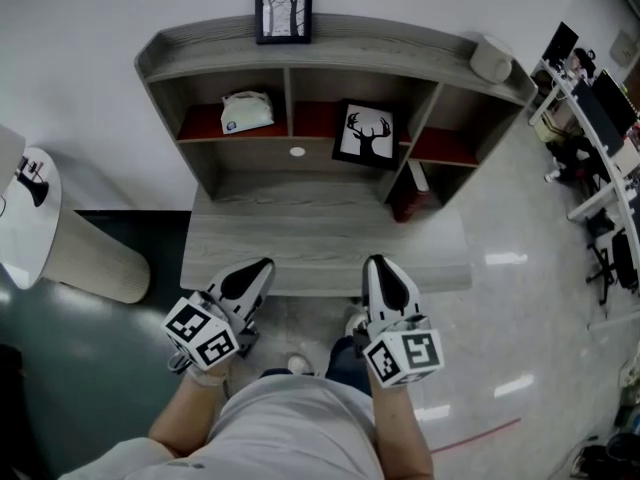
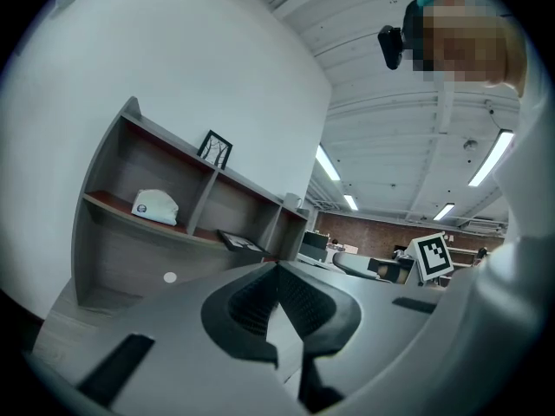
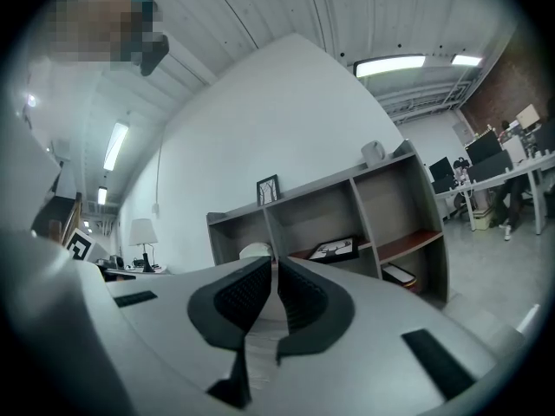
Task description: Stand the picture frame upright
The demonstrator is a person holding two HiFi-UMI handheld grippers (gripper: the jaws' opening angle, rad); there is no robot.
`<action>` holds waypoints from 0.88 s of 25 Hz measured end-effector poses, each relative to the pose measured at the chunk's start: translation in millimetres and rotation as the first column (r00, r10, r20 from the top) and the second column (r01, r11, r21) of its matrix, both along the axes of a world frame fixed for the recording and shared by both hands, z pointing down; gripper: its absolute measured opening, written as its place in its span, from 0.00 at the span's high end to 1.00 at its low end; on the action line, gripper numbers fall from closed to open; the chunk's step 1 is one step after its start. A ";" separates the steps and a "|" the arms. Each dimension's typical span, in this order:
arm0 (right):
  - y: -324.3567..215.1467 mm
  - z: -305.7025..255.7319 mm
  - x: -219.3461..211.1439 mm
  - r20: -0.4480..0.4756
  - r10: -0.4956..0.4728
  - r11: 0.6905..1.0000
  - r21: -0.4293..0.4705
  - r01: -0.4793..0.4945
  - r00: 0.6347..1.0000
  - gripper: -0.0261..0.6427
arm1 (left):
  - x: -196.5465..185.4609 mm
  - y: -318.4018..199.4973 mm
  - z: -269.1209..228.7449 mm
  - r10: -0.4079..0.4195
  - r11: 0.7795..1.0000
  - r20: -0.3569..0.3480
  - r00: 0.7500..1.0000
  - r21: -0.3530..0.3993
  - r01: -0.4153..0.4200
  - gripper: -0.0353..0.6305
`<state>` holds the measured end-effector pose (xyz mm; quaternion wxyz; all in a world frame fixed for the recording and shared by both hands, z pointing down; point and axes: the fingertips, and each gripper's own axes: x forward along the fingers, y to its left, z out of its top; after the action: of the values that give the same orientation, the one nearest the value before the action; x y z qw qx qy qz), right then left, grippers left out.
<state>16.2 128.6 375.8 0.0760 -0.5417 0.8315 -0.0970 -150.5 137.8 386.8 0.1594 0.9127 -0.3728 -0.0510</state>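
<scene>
Black-framed deer picture frame [image 1: 364, 134] is lying tilted back, not upright, in the middle compartment of the gray shelf unit [image 1: 330, 53].

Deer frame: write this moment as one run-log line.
deer frame: tilted in middle shelf bay, untouched | left tool: shut, empty | right tool: shut, empty

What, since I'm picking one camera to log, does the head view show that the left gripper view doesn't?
Only the head view: the deer silhouette on the tilted deer picture frame, and the marker cube on the left gripper. Only the left gripper view: that gripper's jaws shut on nothing, the ceiling lights, the head camera. Both: the shelf unit, the tree picture frame on top, the white pouch, the right gripper.
</scene>
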 end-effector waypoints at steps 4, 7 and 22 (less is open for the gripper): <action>-27.9 5.4 -5.9 0.006 -0.040 0.999 -0.016 0.040 0.999 0.91 | -3.0 -22.0 5.1 -0.020 1.000 0.011 1.000 -0.012 0.020 0.92; -52.4 9.2 -4.1 0.011 -0.060 0.998 -0.027 0.060 0.998 0.91 | -2.2 -45.4 9.4 -0.045 0.999 0.014 0.999 -0.022 0.046 0.92; -189.4 11.5 79.9 0.000 -0.089 0.993 -0.080 0.088 0.996 0.91 | 64.1 -173.6 9.3 -0.150 0.987 0.117 0.982 -0.031 0.155 0.92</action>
<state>96.1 -60.7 387.2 0.0487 -0.5071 0.8502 -0.1324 -86.4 -35.9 396.1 0.1517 0.8794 -0.4513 -0.0033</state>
